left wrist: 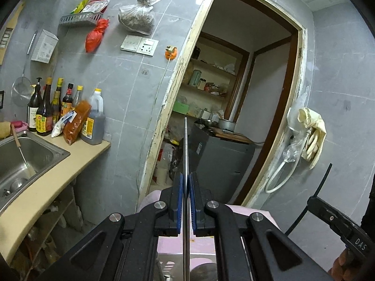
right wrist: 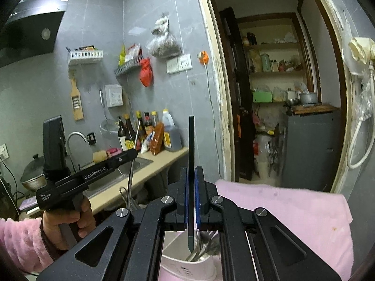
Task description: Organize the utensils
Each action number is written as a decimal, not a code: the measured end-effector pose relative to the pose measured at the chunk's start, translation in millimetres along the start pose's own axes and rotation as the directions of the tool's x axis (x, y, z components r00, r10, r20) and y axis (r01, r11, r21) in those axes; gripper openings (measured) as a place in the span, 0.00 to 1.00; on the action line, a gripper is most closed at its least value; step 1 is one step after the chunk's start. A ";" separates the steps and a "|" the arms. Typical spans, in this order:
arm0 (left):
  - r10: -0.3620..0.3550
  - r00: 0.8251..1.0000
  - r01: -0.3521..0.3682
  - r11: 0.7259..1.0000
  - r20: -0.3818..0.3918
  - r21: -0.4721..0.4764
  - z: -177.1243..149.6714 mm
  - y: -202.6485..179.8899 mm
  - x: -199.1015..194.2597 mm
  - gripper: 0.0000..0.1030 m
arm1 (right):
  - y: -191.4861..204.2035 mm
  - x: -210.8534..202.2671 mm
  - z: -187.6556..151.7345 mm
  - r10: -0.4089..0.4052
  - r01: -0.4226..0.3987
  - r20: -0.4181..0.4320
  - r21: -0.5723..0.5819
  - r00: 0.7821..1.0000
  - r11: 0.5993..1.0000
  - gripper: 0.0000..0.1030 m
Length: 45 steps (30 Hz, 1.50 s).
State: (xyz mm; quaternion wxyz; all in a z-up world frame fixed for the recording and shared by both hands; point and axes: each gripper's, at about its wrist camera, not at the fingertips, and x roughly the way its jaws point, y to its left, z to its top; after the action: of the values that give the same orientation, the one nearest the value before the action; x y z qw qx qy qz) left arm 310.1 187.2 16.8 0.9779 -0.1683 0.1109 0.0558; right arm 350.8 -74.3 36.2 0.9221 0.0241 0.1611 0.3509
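The left gripper [left wrist: 185, 182] has its jaws clamped on a thin metal rod [left wrist: 185, 149], held upright, likely for dropping in end-first. The right gripper [right wrist: 191, 180] grips a dark chopstick [right wrist: 191, 154] upright, its tip just above the white holder [right wrist: 187, 268] of cutlery.

Home kitchen: sink [left wrist: 30, 154], sauce bottles [left wrist: 44, 114], range hood [right wrist: 30, 35].

Small kitchen, grey tiled walls, open doorway to a storeroom

Beige countertop [left wrist: 58, 164] with steel sink [left wrist: 28, 157]; sauce bottles [left wrist: 46, 112] against the wall. Wall racks [right wrist: 85, 56], switch panel [left wrist: 139, 44], range hood [right wrist: 32, 30] upper left. Wooden door frame [left wrist: 173, 89] chipped; shelves [right wrist: 276, 72] and grey cabinet [right wrist: 311, 145] beyond
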 end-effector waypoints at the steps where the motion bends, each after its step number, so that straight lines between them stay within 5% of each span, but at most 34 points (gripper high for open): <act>1: 0.000 1.000 0.000 1.000 0.006 0.006 -3.1 0.6 1.7 0.06 | 0.4 1.8 -2.5 -0.002 0.002 -0.005 0.002 1.000 1.000 0.04; 15: -0.012 0.999 0.011 1.000 0.037 0.027 -40.8 6.9 8.0 0.06 | 0.6 18.2 -34.8 -0.016 0.018 -0.058 0.020 0.998 1.000 0.05; 25: -0.012 1.000 0.013 0.998 -0.019 0.059 -52.7 6.6 -2.5 0.06 | 3.8 24.8 -45.9 -0.006 0.009 -0.115 0.024 0.993 1.000 0.05; 29: -0.018 0.999 0.020 0.999 -0.049 0.047 -51.0 8.1 -10.5 0.08 | 1.7 17.1 -44.1 -0.007 0.011 -0.114 0.037 0.994 0.999 0.18; 34: -0.008 0.997 0.012 0.999 -0.075 0.051 -46.7 1.2 -20.5 0.33 | -5.8 -2.1 -32.8 -0.030 0.035 -0.088 0.058 0.996 0.998 0.25; 37: 0.009 0.996 -0.003 0.998 -0.090 0.068 -40.5 -10.4 -27.6 0.38 | -13.7 -20.8 -22.5 -0.065 0.069 -0.057 0.075 0.996 0.995 0.40; 45: 0.074 0.994 -0.064 0.991 -0.081 0.122 -21.6 -57.2 -48.7 0.90 | -40.4 -67.6 0.2 -0.205 0.204 -0.001 0.075 0.979 0.976 0.85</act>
State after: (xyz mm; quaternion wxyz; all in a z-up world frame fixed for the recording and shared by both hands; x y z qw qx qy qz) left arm 266.9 122.7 26.7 0.9780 -0.1080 0.1614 0.0758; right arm 329.3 -149.0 49.0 0.9523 0.0432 0.1725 0.2478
